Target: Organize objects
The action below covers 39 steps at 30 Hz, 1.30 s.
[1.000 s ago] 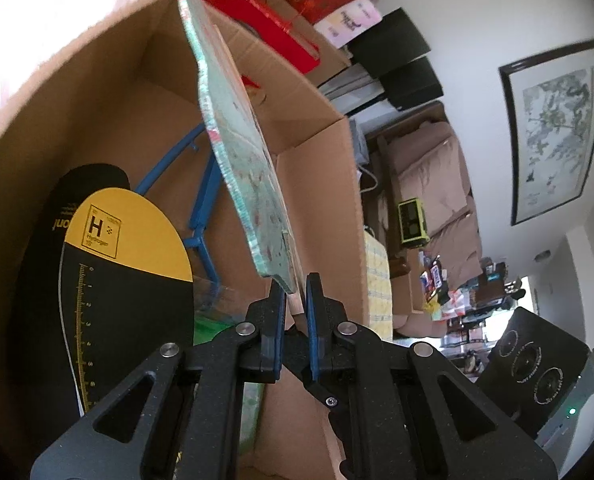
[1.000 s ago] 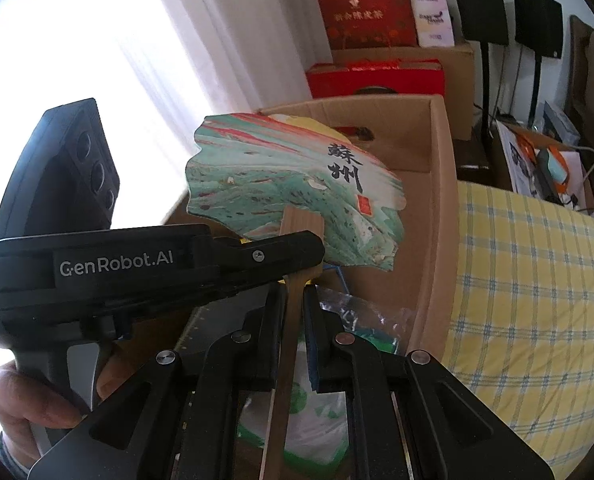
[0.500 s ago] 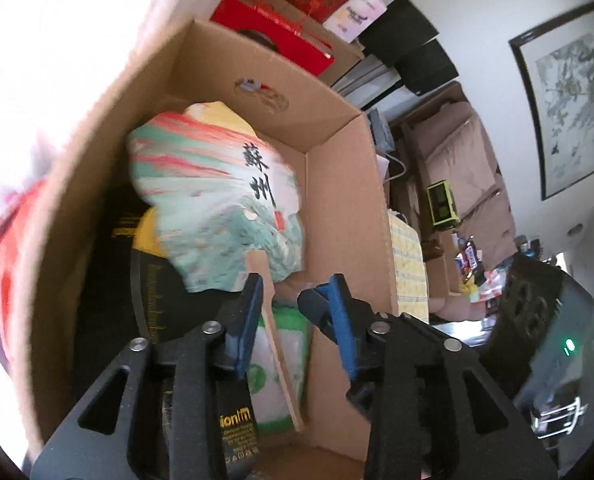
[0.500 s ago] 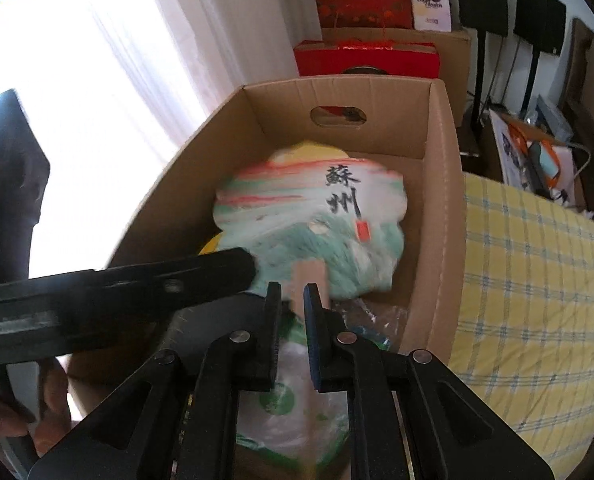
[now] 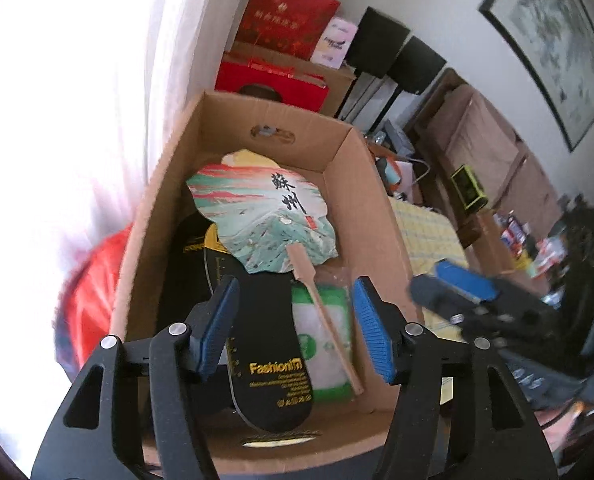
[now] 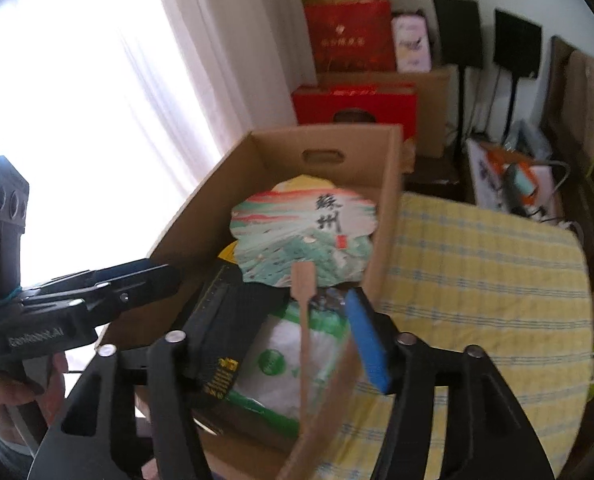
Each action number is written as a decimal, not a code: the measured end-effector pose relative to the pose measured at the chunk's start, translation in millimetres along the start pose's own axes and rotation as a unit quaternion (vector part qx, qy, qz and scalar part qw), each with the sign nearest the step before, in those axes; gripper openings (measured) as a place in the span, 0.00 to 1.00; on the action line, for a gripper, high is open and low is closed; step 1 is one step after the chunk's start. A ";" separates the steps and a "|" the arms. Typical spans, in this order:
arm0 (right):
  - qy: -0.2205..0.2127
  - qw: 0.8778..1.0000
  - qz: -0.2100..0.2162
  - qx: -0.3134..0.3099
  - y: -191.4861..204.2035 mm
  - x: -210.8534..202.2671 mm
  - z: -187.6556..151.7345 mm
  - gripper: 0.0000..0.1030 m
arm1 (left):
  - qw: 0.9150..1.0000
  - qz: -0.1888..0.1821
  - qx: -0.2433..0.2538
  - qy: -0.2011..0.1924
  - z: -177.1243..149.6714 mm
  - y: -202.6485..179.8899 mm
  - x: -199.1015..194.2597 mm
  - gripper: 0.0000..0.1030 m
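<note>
Both wrist cameras look steeply down, close, into the cardboard box (image 5: pixel 169 184).

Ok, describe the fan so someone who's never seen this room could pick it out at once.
Find the open cardboard box beside the yellow checked tablecloth. Inside, the paper hand fan lies on top, over a black insole and a green-and-white packet. It alone has a scalloped green-and-red painted face, black calligraphy and a thin wooden handle.

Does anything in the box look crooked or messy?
A little. The fan lies tilted on top of the black insole and the green-and-white packet in the cardboard box, its wooden handle slanting across the packet. Nothing looks spilled or broken.
</note>
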State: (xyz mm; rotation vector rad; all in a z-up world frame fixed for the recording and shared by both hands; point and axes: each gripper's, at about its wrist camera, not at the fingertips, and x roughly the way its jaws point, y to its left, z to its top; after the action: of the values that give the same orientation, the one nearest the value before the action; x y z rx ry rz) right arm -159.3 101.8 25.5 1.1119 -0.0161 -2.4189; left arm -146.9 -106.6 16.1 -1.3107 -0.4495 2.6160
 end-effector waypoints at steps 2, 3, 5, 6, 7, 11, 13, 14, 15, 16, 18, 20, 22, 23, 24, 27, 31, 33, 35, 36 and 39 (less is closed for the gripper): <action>-0.009 1.000 -0.010 0.005 -6.2 -12.3 -6.7 0.72 | 1.000 0.013 0.021 -0.009 -7.5 -10.4 -7.9 0.55; -0.011 1.000 -0.015 0.008 -9.1 -15.8 -9.3 0.73 | 1.000 0.014 0.025 -0.011 -9.0 -13.2 -9.7 0.56; -0.014 0.999 -0.028 0.010 -16.1 -24.8 -17.2 0.75 | 0.999 0.013 0.032 -0.016 -12.6 -20.2 -14.4 0.56; -0.016 0.999 -0.033 0.012 -19.4 -28.7 -20.4 0.75 | 0.999 0.012 0.035 -0.017 -14.1 -22.7 -16.5 0.58; -0.018 0.999 -0.037 0.014 -22.9 -33.2 -23.3 0.77 | 0.999 0.012 0.038 -0.020 -16.9 -25.8 -19.1 0.63; -0.023 0.998 -0.057 0.018 -36.1 -52.8 -39.7 0.80 | 0.998 0.006 0.051 -0.047 -30.8 -39.8 -33.6 0.88; -0.028 0.997 -0.071 0.016 -39.4 -58.8 -45.3 0.81 | 0.997 0.010 0.057 -0.048 -35.1 -45.7 -36.3 0.89; -0.030 0.996 -0.079 0.015 -42.1 -63.5 -49.5 0.82 | 0.997 0.010 0.061 -0.049 -38.1 -49.4 -37.9 0.92; -0.031 0.996 -0.083 0.016 -43.8 -66.0 -52.6 0.82 | 0.997 0.010 0.064 -0.049 -40.6 -52.3 -38.8 0.95; -0.035 0.995 -0.088 0.018 -46.3 -70.0 -56.6 0.83 | 0.996 0.013 0.067 -0.050 -43.4 -55.3 -39.6 0.95; -0.038 0.994 -0.097 0.022 -50.6 -75.4 -63.7 0.85 | 0.996 0.018 0.074 -0.051 -49.5 -61.6 -41.1 1.00; -0.043 0.993 -0.105 0.027 -55.3 -81.2 -71.2 0.91 | 0.995 0.026 0.078 -0.056 -56.6 -67.2 -43.3 1.00; -0.047 0.992 -0.113 0.031 -59.6 -86.8 -78.2 0.97 | 0.995 0.035 0.080 -0.057 -63.4 -72.0 -44.8 1.00; -0.049 0.991 -0.117 0.033 -61.4 -89.9 -81.6 0.99 | 0.994 0.040 0.081 -0.058 -66.6 -74.4 -44.9 1.00; -0.051 0.991 -0.119 0.033 -62.7 -92.5 -83.7 0.99 | 0.994 0.045 0.082 -0.057 -69.2 -76.5 -43.5 1.00; -0.051 0.990 -0.131 0.031 -65.4 -98.7 -91.9 0.99 | 0.994 0.050 0.076 -0.060 -77.7 -79.3 -43.3 1.00; -0.058 0.987 -0.144 0.030 -66.6 -107.8 -101.3 0.99 | 0.992 0.082 0.082 -0.057 -88.4 -83.2 -39.0 1.00; -0.063 0.987 -0.147 0.035 -67.3 -114.6 -107.9 1.00 | 0.994 0.078 0.065 -0.049 -94.2 -79.9 -35.1 1.00; -0.065 0.986 -0.152 0.038 -67.5 -119.1 -112.9 1.00 | 0.995 0.064 0.058 -0.044 -103.3 -79.1 -31.8 1.00; -0.064 0.985 -0.154 0.038 -67.4 -120.6 -115.2 1.00 | 0.995 0.067 0.064 -0.043 -106.8 -81.1 -30.4 1.00; -0.065 0.983 -0.168 0.036 -65.3 -126.3 -123.9 1.00 | 0.994 0.072 0.073 -0.045 -115.4 -86.9 -31.7 1.00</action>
State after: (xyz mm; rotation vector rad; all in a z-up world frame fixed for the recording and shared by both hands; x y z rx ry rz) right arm -26.7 235.9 19.3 1.0561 0.0456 -2.8096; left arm -33.1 -12.9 4.6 -1.2247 -0.1764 2.7744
